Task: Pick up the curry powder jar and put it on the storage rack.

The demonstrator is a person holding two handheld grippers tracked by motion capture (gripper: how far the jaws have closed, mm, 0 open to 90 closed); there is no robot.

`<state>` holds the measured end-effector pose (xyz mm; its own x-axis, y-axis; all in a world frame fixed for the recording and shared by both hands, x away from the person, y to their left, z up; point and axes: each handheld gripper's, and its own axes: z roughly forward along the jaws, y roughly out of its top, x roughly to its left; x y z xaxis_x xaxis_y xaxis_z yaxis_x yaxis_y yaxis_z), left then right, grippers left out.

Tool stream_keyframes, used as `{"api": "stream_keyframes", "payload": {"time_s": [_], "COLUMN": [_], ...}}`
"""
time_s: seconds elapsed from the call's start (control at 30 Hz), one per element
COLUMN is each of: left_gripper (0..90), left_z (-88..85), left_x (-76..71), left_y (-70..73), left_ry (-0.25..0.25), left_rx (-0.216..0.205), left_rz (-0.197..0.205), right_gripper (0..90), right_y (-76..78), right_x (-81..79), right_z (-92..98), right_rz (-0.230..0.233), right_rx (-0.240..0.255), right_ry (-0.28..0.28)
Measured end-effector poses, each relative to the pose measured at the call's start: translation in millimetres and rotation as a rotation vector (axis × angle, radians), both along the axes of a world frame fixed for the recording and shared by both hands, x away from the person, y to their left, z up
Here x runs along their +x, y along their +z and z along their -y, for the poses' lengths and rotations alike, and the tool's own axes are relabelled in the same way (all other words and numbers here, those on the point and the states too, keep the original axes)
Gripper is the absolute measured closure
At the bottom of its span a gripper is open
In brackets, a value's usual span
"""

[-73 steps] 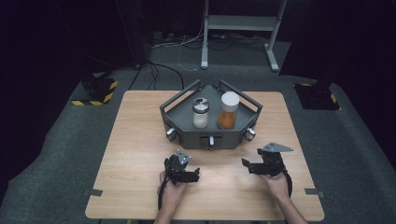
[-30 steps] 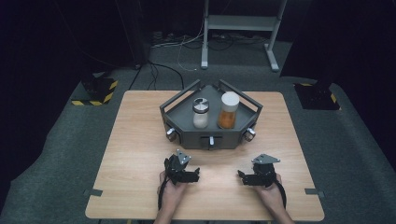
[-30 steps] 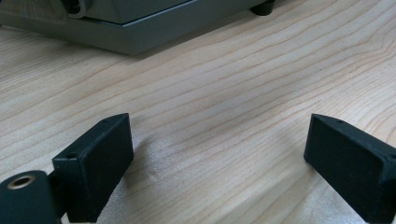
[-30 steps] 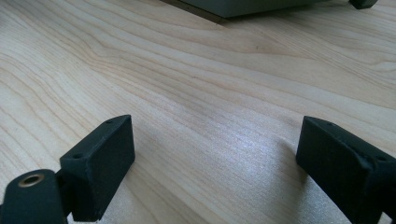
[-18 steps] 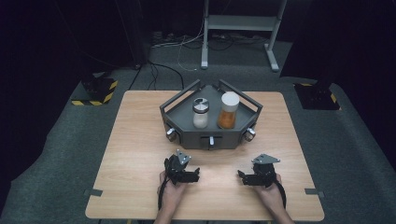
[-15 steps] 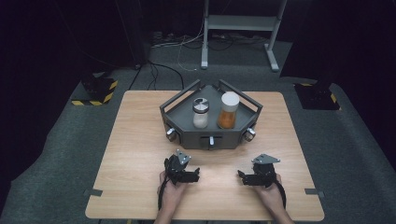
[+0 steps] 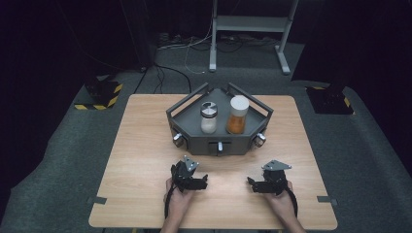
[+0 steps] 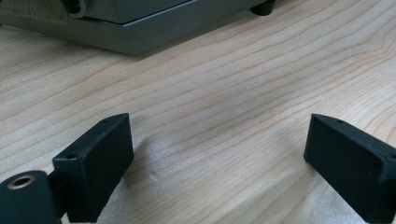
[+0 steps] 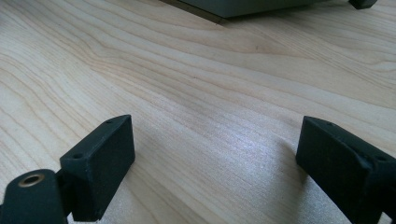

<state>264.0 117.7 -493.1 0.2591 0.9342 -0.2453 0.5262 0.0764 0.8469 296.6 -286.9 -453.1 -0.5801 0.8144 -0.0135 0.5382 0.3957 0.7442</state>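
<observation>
The pale wooden table with visible grain takes up the middle of the high view, standing on grey carpet. Towards its far edge sits a dark grey metal tray with angled sides, raised rails along its back edges and three small silver knobs on its front faces. Two containers stand upright side by side inside it, close together. The taller one, to the right, is a clear jar with a white lid, and orange contents fill roughly its lower half. The shorter one, to the left, is a clear glass shaker with a silver and black top, holding a white powder or grains to well over half its height.

On the near part of the table, well apart from the tray, a person's two hands rest with a black gripper in each. The left gripper lies low on the wood with its jaws spread wide and bare table between them; its own view shows the tray's base just ahead. The right gripper rests likewise, jaws wide apart with nothing between them, pointing inwards towards the other.
</observation>
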Motion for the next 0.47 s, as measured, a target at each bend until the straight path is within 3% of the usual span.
{"api": "stream_keyframes", "payload": {"time_s": [0.47], "left_gripper": [8.2], "left_z": [0.1], "left_x": [0.0], "left_y": [0.0], "left_ry": [0.001], "left_rx": [0.0], "left_rz": [0.0], "right_gripper": [11.2], "right_y": [0.0], "right_x": [0.0], "right_z": [0.1], "right_rz": [0.0], "right_rx": [0.0], "right_ry": [0.0]}}
